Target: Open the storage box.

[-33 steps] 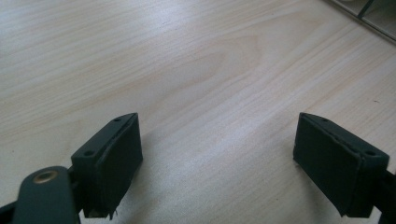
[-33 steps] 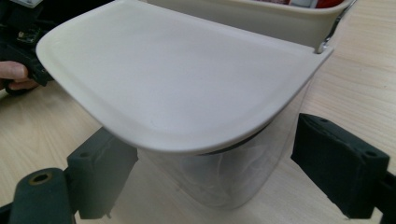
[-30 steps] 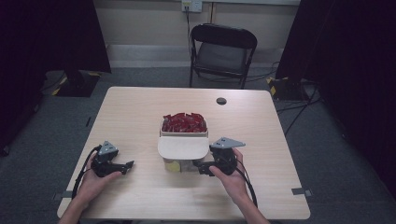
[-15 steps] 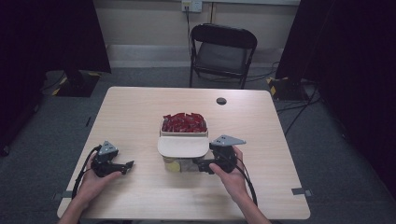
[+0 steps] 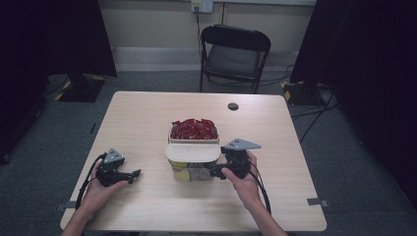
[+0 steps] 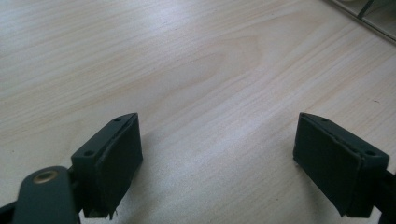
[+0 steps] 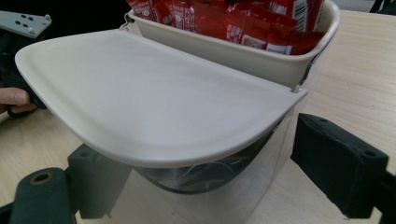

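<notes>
Room's pretty dim and dark at the sides, but the table is evenly lit from above. Soft shadows under the jaws, high view's a bit soft, no harsh glare.

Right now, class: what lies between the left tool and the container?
Only bare table lies between the left tool and the container, seen in the high view.

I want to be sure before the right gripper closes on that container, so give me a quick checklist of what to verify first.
1. Right gripper open: ok, fingers spread wide.
2. Clear container between its fingers: ok, it sits in the gap under the cream lid.
3. Fingers touching the container wall: cannot tell.
4. Red packets contained: ok, all inside the cream tray.
5. Left gripper out of the way: ok, open over bare table.
6. Container's contents: cannot tell.
</notes>
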`<move>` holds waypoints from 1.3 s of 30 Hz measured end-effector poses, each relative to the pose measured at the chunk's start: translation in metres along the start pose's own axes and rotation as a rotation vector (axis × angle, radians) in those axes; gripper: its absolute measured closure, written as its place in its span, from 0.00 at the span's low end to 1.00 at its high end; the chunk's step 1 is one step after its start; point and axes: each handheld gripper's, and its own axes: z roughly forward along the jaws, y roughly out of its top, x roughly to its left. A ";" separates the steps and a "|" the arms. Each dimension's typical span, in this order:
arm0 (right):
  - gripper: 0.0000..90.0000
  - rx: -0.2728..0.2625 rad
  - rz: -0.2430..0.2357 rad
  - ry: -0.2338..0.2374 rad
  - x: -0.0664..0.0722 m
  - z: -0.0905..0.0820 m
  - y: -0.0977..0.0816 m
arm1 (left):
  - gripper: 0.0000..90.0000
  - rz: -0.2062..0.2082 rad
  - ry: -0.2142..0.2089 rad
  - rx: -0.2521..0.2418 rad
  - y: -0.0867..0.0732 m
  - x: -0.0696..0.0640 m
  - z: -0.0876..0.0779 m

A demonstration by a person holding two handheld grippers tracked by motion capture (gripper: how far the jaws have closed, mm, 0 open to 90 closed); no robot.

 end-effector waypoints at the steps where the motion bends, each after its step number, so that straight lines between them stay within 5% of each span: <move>1: 0.16 -0.003 0.001 0.000 0.000 0.000 0.001 | 0.17 0.000 0.001 0.000 0.000 0.000 0.000; 39: 0.16 -0.045 0.041 -0.011 -0.021 0.003 0.031 | 0.17 -0.001 0.000 -0.001 0.000 0.000 0.000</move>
